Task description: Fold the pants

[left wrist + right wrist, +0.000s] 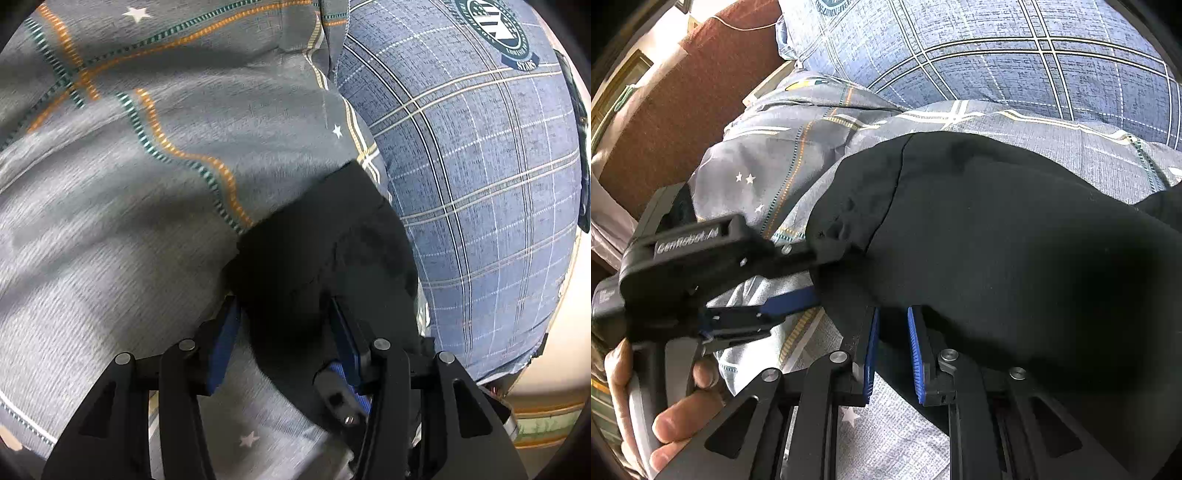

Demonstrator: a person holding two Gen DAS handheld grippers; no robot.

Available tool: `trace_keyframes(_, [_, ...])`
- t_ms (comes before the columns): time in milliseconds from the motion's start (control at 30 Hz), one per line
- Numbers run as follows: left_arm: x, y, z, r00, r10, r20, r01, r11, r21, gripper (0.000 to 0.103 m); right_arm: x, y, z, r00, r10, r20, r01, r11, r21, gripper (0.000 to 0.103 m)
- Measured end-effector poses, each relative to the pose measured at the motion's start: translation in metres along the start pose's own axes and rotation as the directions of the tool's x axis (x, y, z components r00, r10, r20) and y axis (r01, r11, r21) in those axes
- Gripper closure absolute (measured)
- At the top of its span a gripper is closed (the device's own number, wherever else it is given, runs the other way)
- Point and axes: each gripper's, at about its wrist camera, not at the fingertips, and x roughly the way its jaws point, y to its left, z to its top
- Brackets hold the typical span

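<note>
The black pants (997,229) lie on a grey bedsheet with stars and dashed lines (110,221). In the left wrist view my left gripper (284,306) has its blue-padded fingers on either side of a bunched fold of the black pants (317,240) and grips it. In the right wrist view my right gripper (892,317) grips the near edge of the pants between its blue pads. The left gripper (798,273) shows there too, at the left, clamped on the pants' left edge.
A blue plaid pillow (480,166) with a round crest lies at the head of the bed; it also shows in the right wrist view (979,48). A brown headboard (683,92) stands at the left. A hand (665,406) holds the left gripper's handle.
</note>
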Motion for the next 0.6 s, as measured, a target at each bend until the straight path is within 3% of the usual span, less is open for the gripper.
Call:
trace_keyframes(100, [0.003,-0.001,0.005,1.0,-0.003,0.02,0.003,1.0,-0.022,0.057,0.0,-0.001,-0.001,1.0,0.006,0.005,-0.006,1.0,0.002,0.088])
trace_keyframes(133, [0.003,-0.004,0.006,1.0,0.012,0.025,-0.012,1.0,-0.006,0.061,0.0,-0.001,-0.001,1.0,0.009,0.005,-0.009,1.0,0.005,0.088])
trace_keyframes(200, [0.003,-0.007,0.005,0.998,0.042,0.036,-0.043,0.999,0.024,0.084,0.001,-0.001,-0.001,1.0,0.009,0.005,-0.009,1.0,0.007,0.088])
trace_keyframes(267, [-0.001,-0.008,0.005,0.998,0.039,0.044,-0.041,0.998,0.042,0.09,0.0,0.0,-0.002,1.0,0.007,0.007,-0.007,1.0,0.001,0.087])
trace_keyframes(400, [-0.006,-0.011,0.003,0.996,0.053,0.069,-0.058,0.995,0.077,0.091,-0.017,-0.004,-0.004,0.997,0.062,0.055,-0.064,0.997,0.031,0.082])
trace_keyframes(500, [-0.013,-0.026,-0.003,0.988,0.093,0.121,-0.111,0.982,0.15,0.092,-0.027,-0.013,-0.01,0.998,-0.019,0.054,0.016,0.998,0.06,0.084])
trace_keyframes(600, [-0.023,-0.046,-0.014,0.974,0.111,0.195,-0.158,0.957,0.243,0.093,-0.023,-0.022,-0.015,0.999,-0.029,0.025,0.027,0.997,0.075,0.091])
